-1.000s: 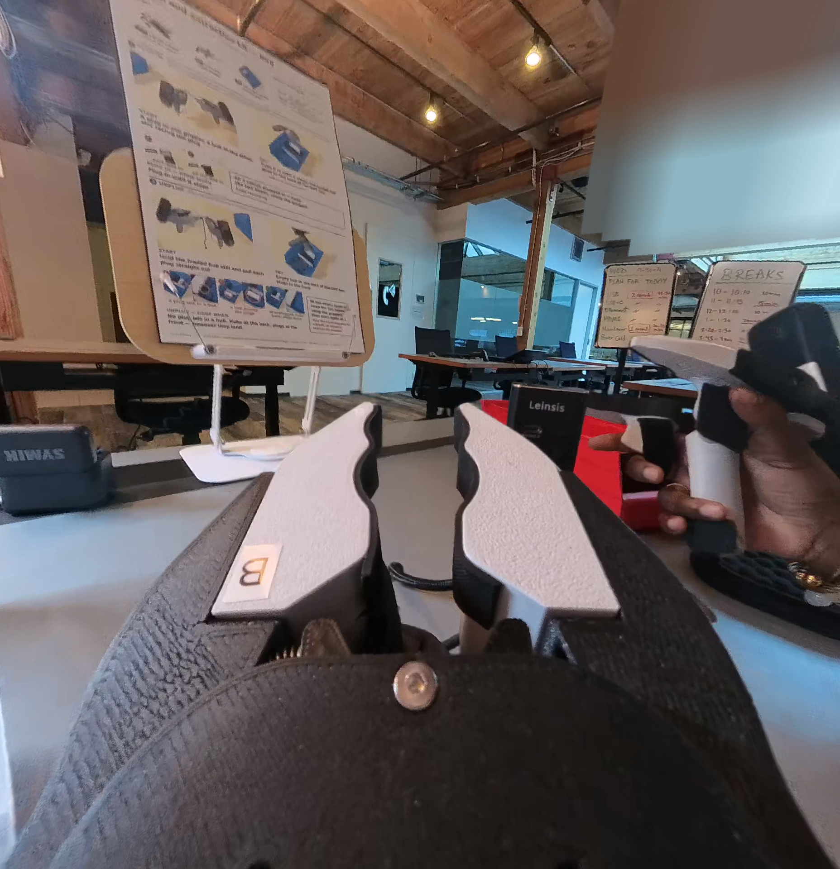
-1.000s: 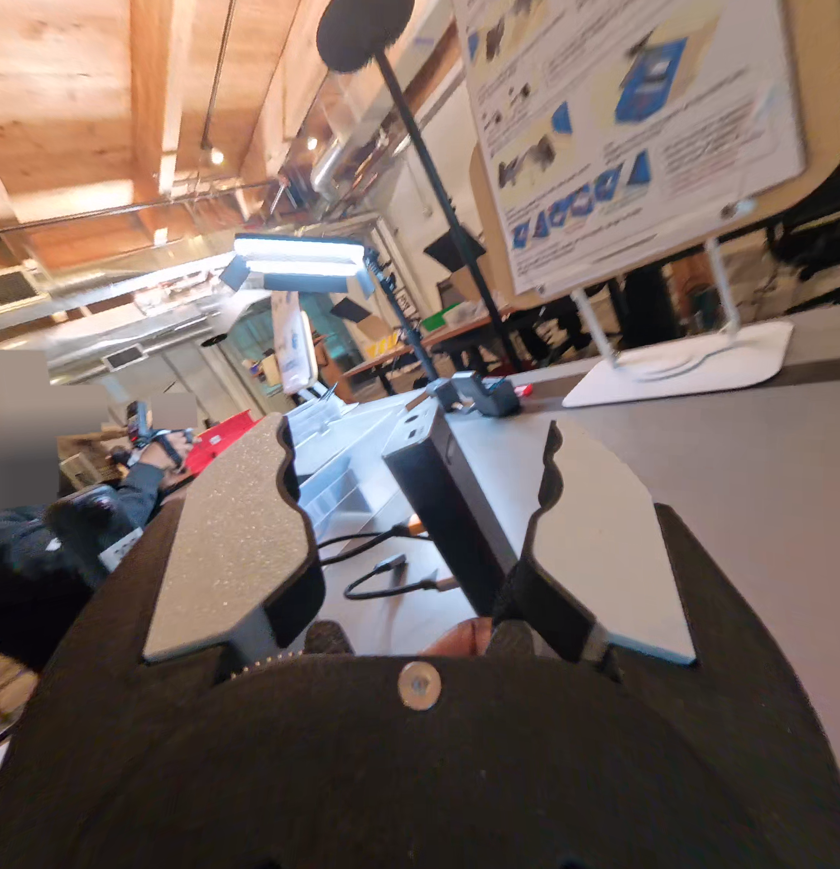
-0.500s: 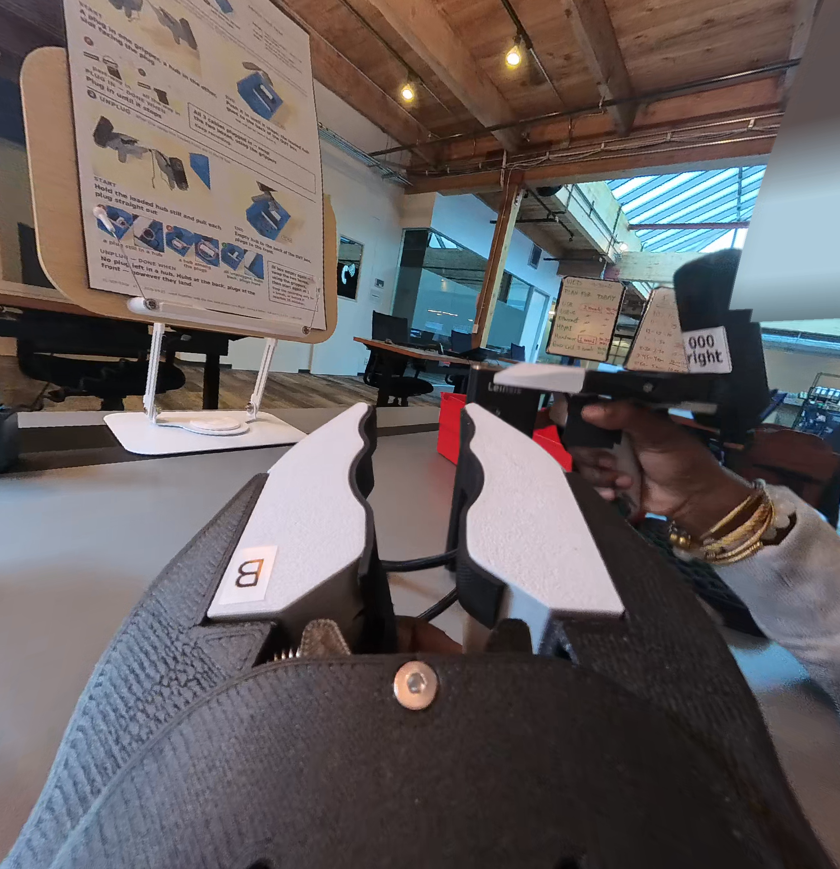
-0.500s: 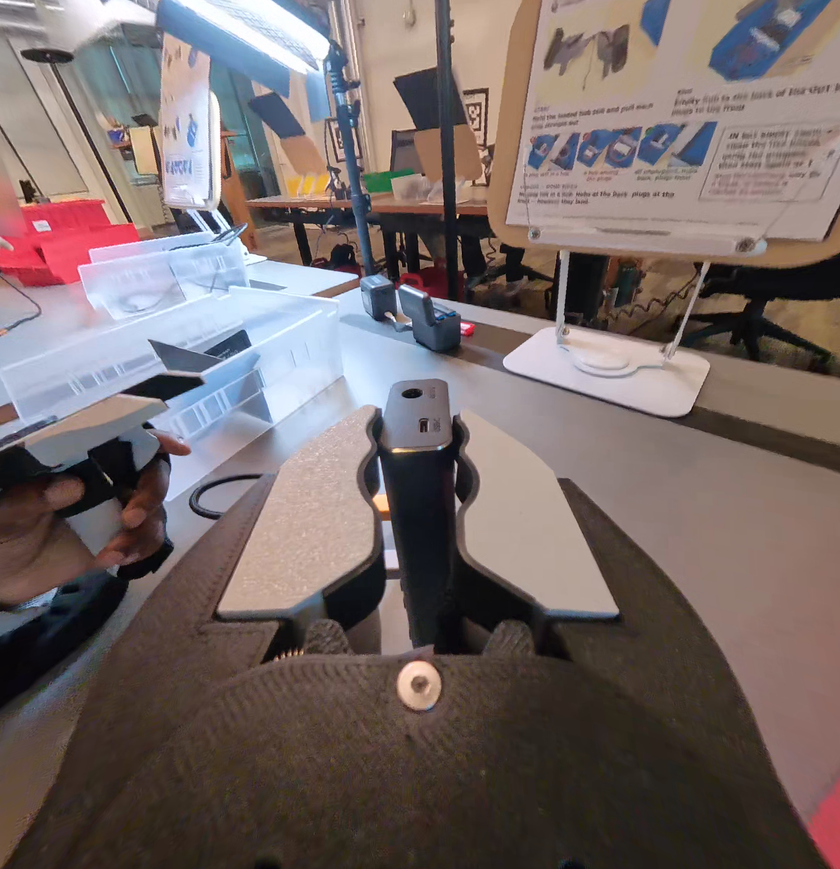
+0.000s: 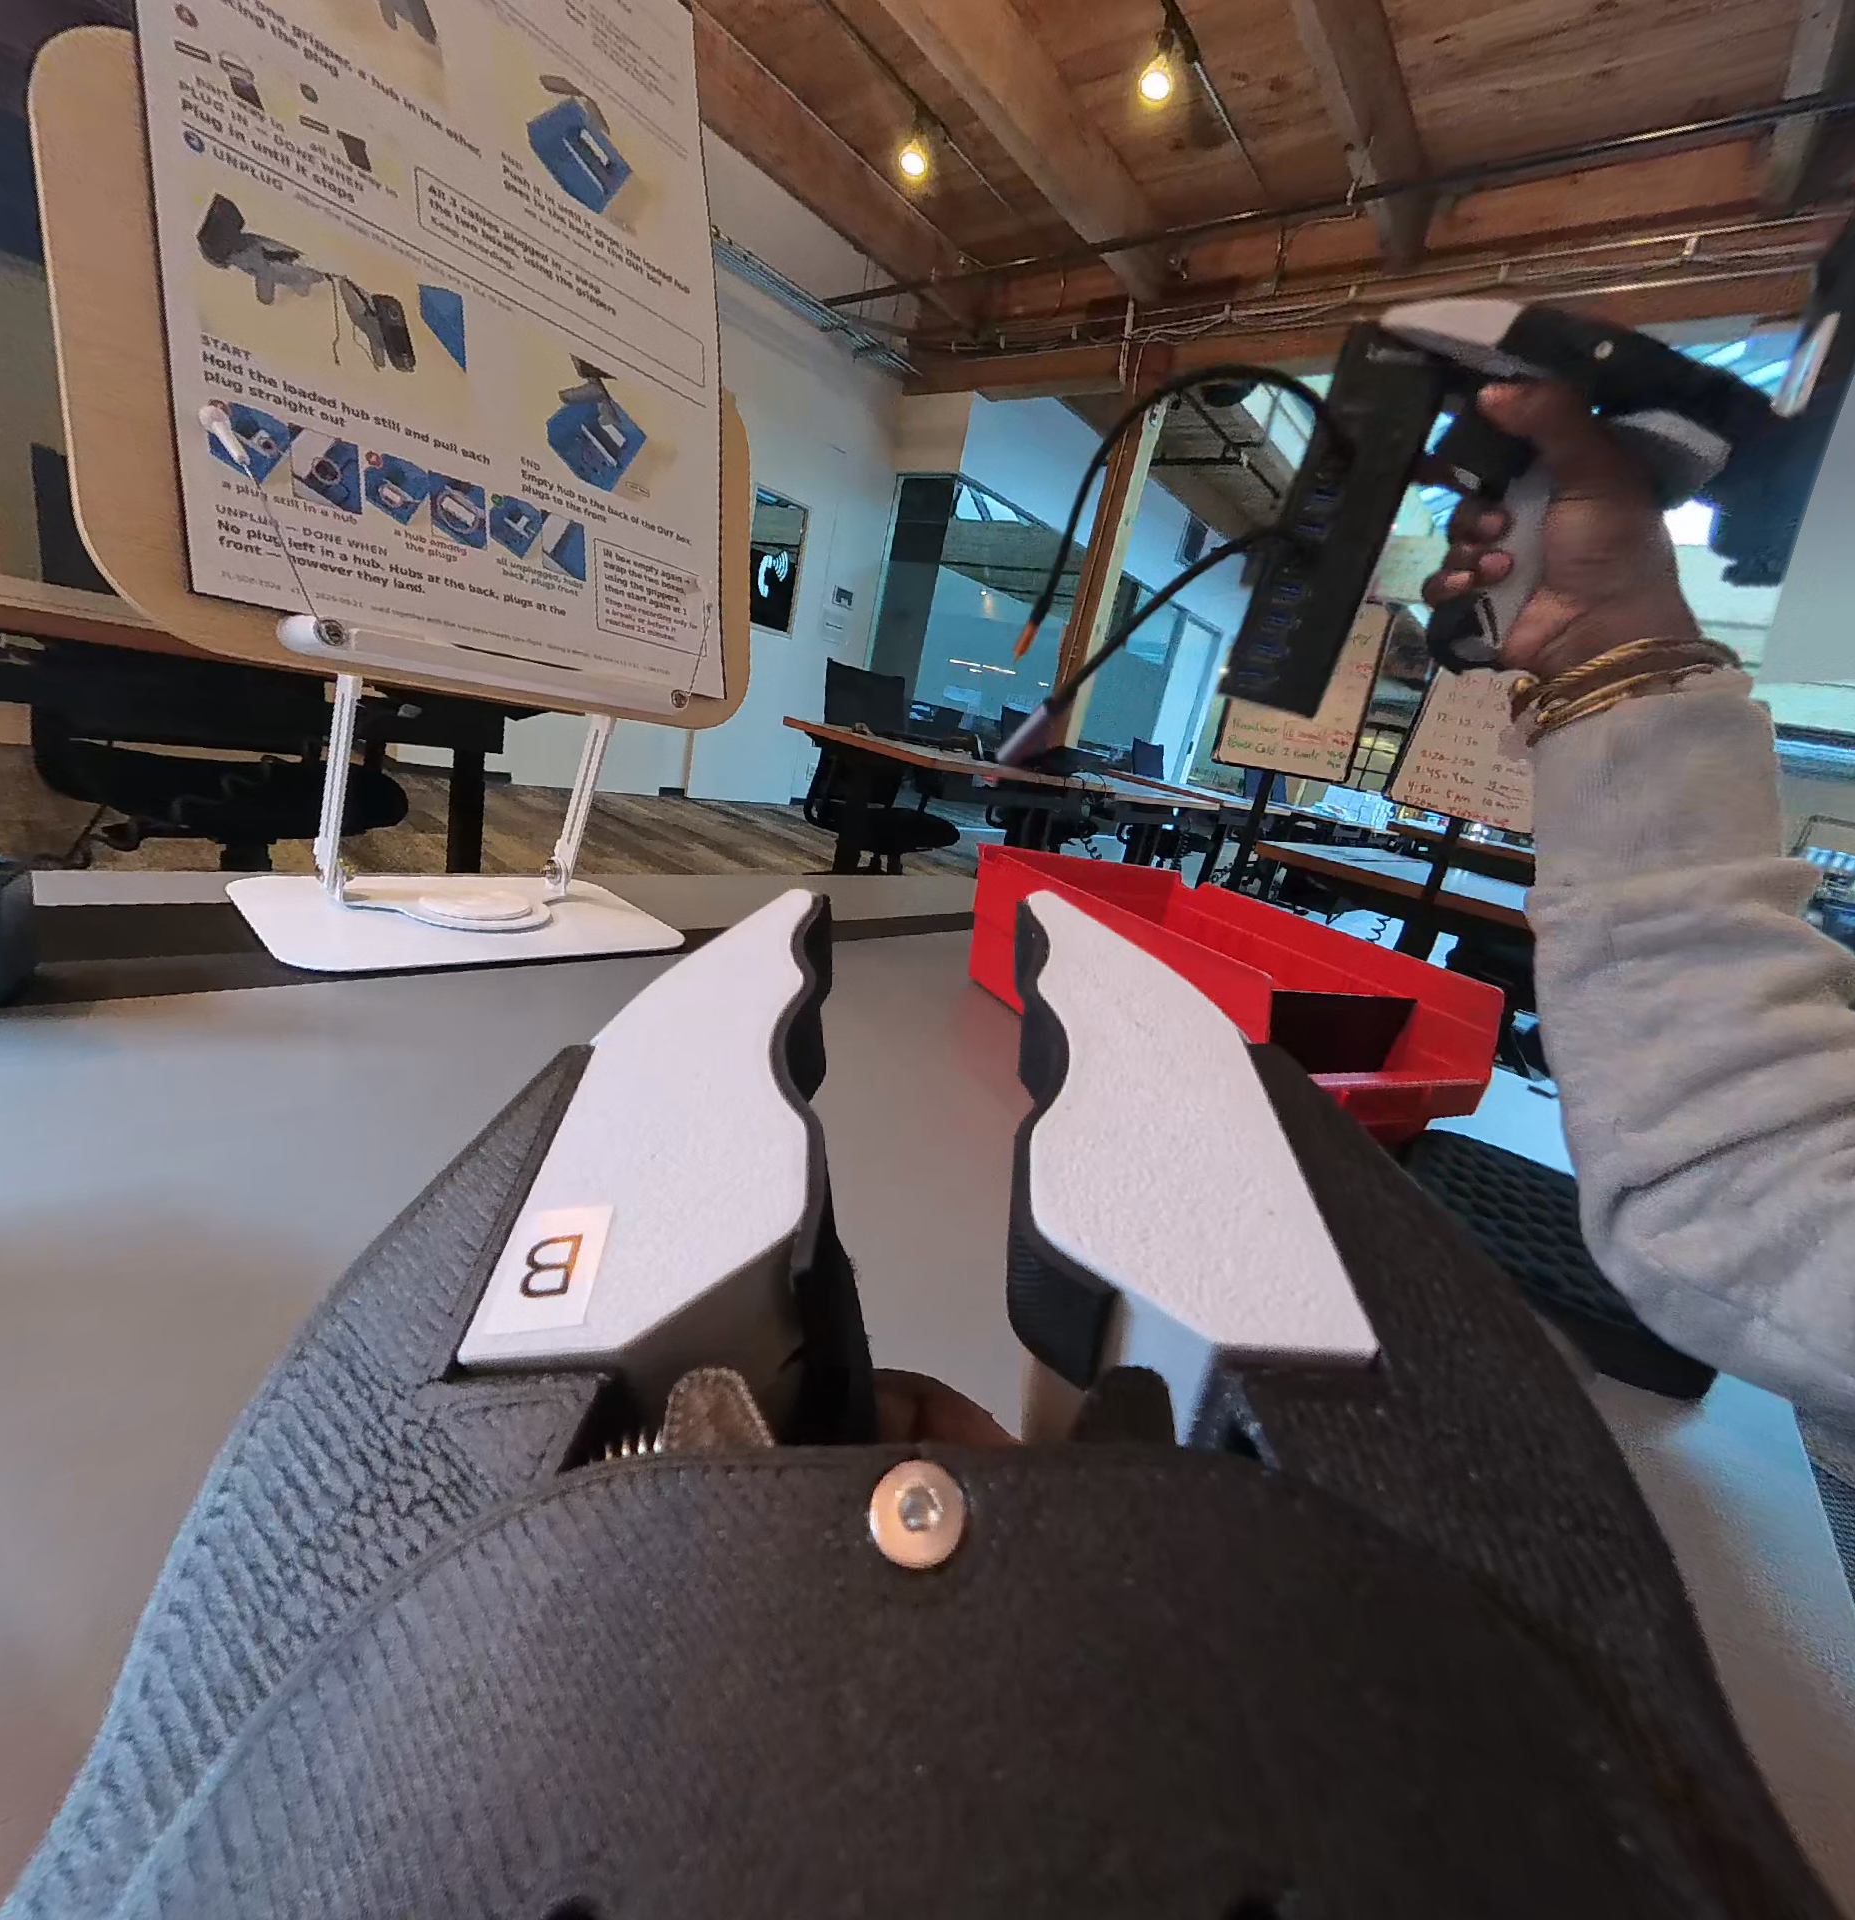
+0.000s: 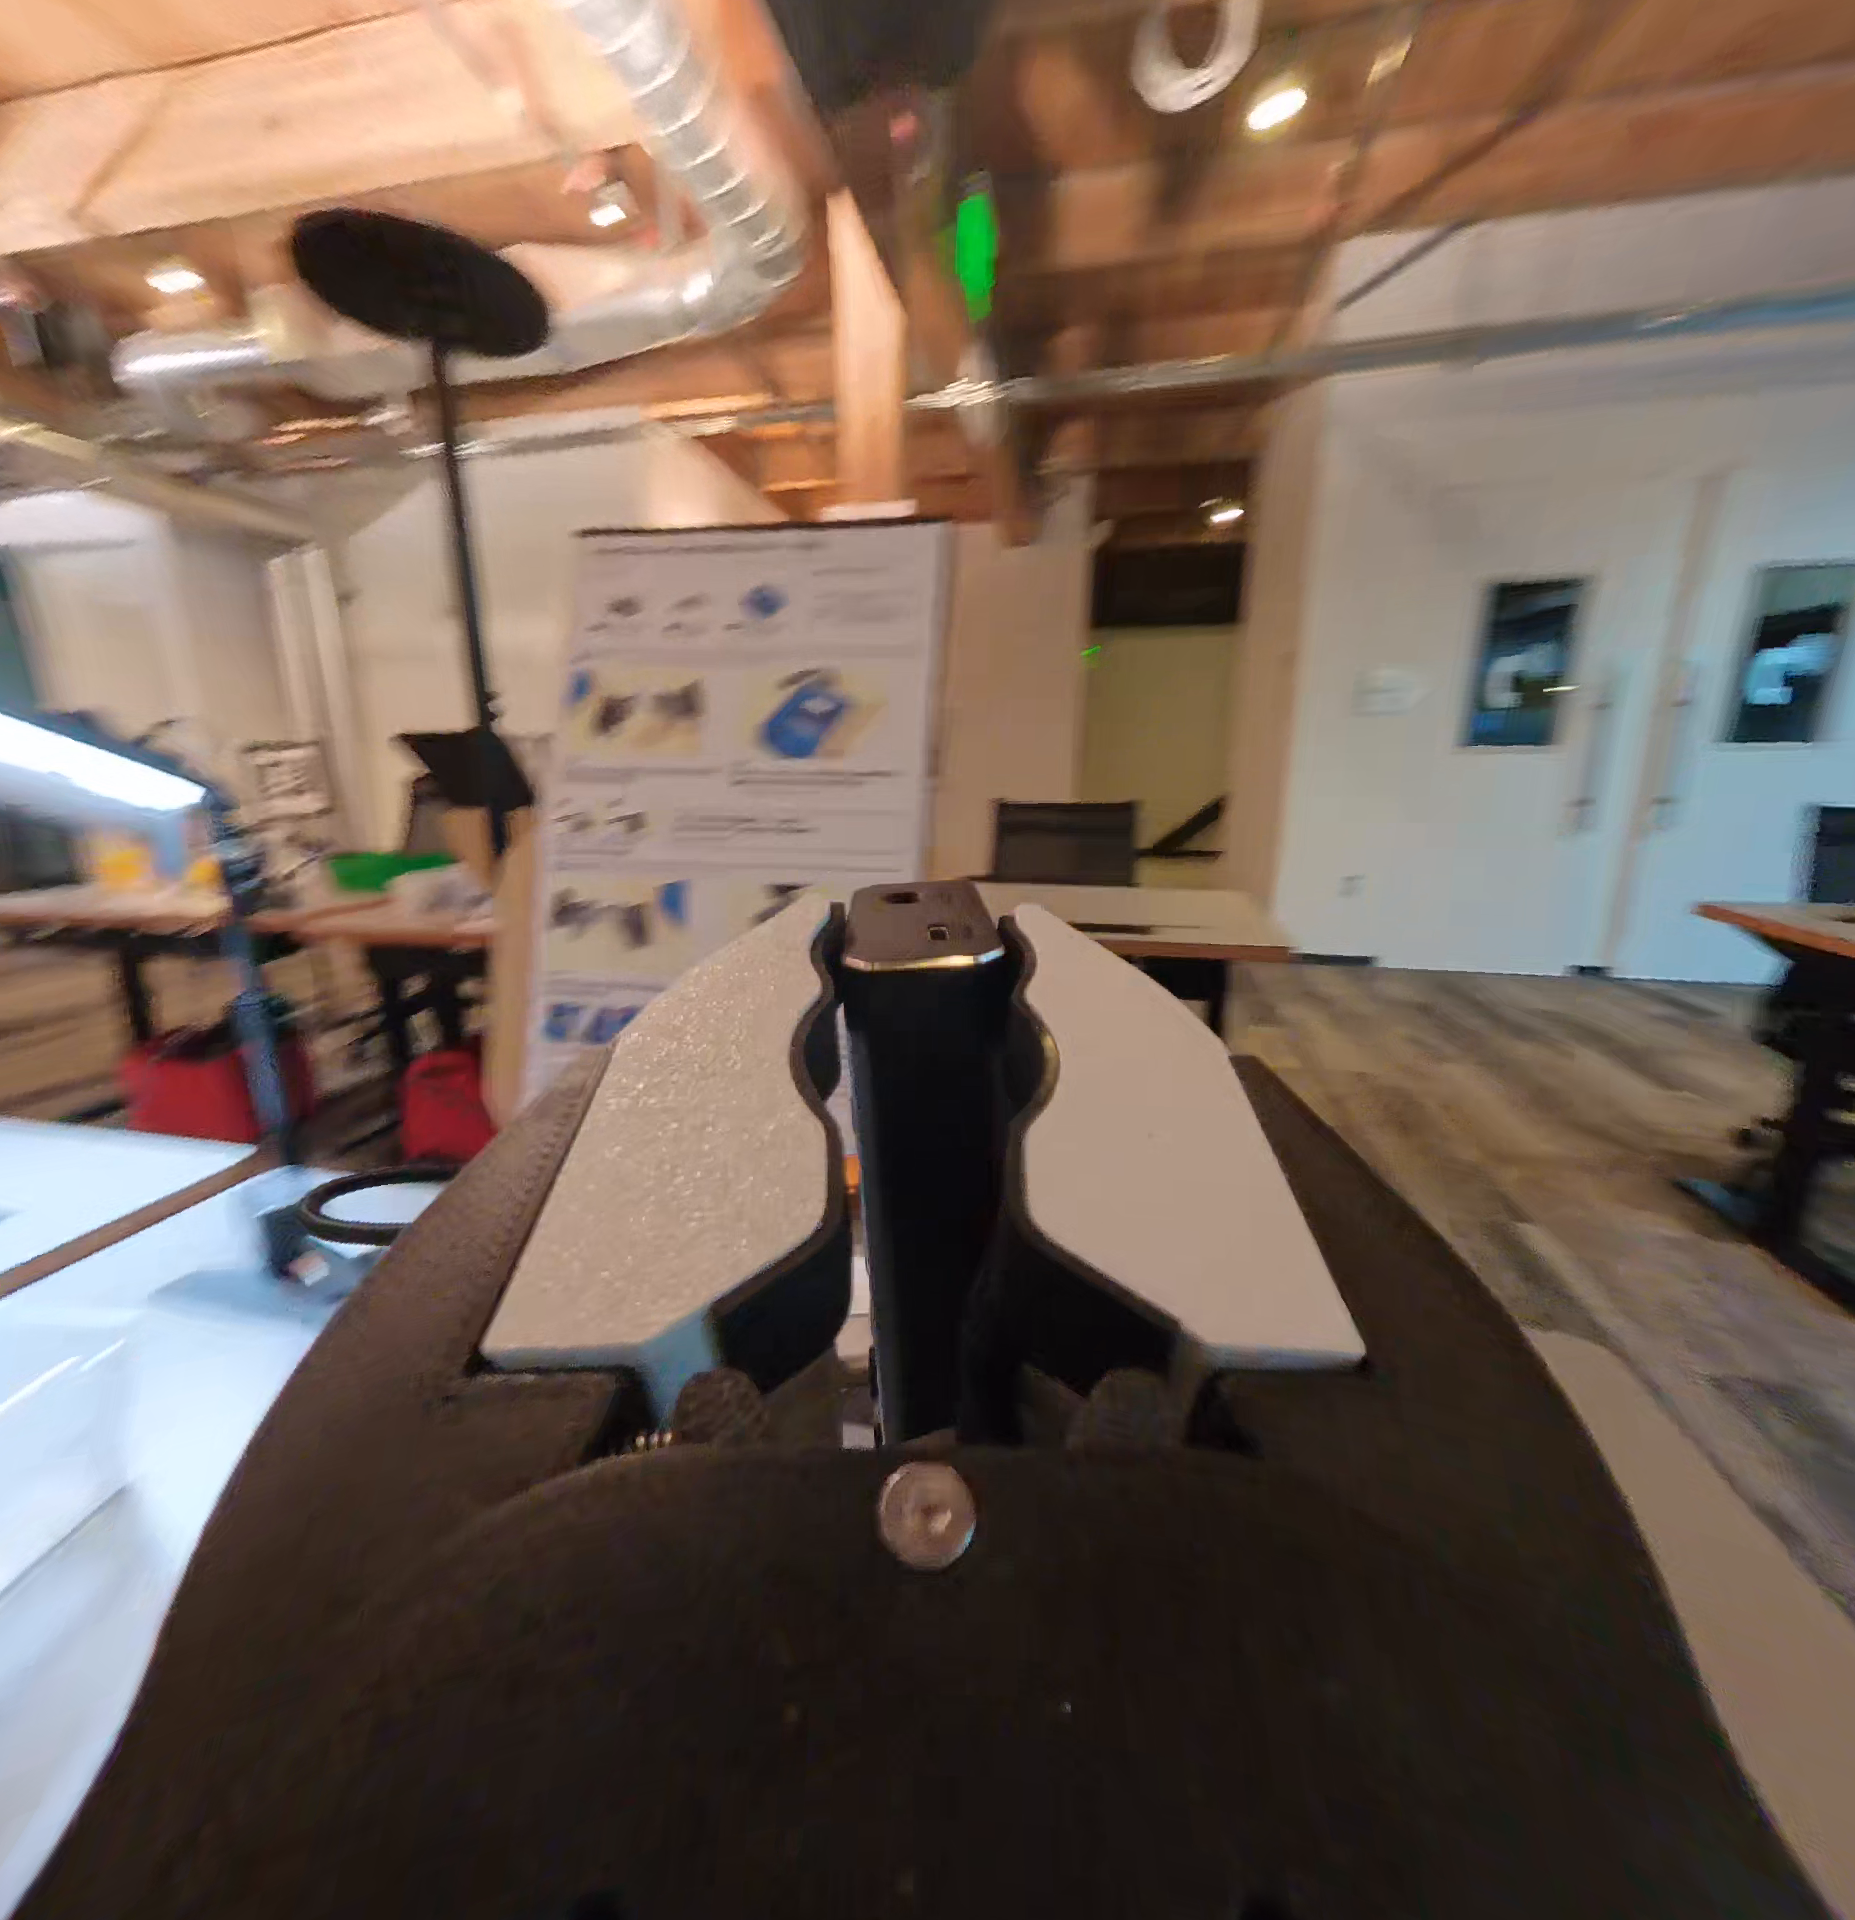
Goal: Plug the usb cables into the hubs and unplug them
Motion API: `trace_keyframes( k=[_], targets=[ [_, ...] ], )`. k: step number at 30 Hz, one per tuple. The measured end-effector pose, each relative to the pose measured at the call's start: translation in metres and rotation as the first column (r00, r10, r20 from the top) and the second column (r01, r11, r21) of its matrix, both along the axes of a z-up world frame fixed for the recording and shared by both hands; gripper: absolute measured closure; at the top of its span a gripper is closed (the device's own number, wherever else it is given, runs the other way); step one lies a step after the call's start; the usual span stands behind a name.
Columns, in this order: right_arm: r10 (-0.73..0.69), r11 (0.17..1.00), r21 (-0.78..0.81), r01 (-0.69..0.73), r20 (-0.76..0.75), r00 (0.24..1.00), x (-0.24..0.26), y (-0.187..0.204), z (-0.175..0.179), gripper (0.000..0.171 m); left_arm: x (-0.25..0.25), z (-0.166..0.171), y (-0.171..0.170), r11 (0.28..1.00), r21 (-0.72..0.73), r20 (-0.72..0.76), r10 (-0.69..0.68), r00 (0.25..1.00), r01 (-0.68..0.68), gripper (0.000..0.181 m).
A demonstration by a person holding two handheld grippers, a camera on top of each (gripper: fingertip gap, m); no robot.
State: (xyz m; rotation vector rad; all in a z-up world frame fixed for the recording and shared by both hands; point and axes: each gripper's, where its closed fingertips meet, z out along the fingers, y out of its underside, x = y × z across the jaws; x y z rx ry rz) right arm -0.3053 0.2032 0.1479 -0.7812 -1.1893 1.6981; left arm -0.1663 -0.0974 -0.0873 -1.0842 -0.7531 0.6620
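Note:
In the left wrist view my left gripper (image 5: 918, 920) is open and empty, low over the grey table (image 5: 227, 1143). My right gripper (image 5: 1525, 358) is raised at the upper right, shut on a black USB hub (image 5: 1318, 540). Two black cables hang from the hub's left side: one arcs up (image 5: 1141, 416) to an orange tip, the other (image 5: 1110, 644) ends in a grey plug. In the blurred right wrist view the hub (image 6: 928, 1091) stands upright between the fingers of my right gripper (image 6: 923, 925). A coiled cable (image 6: 372, 1195) lies at lower left.
A red bin (image 5: 1214, 935) sits on the table ahead right of my left gripper. An instruction board on a white stand (image 5: 435, 914) is at the back left. A black mesh object (image 5: 1505, 1226) lies under the right sleeve. Desks and chairs fill the room behind. The tips of one gripper are about 40 cm away from the tips of the other.
My right gripper closed on the hub and lifted it off the table, high and to the right, with two cables dangling. My left gripper stayed low and open.

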Motion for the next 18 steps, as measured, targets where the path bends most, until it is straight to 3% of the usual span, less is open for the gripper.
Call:
trace_keyframes(
  k=[5,12,15,18],
  targets=[
    [-0.228,0.97,-0.061,0.234,0.094,0.969,-0.024,0.081,-0.035,0.143,-0.002,-0.005,0.001,1.0,-0.011,0.022,-0.002,1.0,0.002,0.147],
    [-0.264,0.954,-0.057,0.294,0.307,0.914,-0.047,0.128,-0.085,0.143,-0.001,-0.006,0.004,1.0,-0.026,0.027,-0.011,1.0,0.012,0.147],
    [-0.289,0.953,0.067,0.294,0.485,0.825,-0.059,0.135,-0.129,0.143,-0.001,-0.006,0.005,1.0,-0.027,0.028,-0.015,0.999,0.016,0.147],
    [-0.363,0.932,0.23,0.282,0.642,0.675,-0.068,0.144,-0.179,0.143,-0.001,-0.007,0.006,0.999,-0.029,0.032,-0.019,0.999,0.02,0.147]
  ],
)
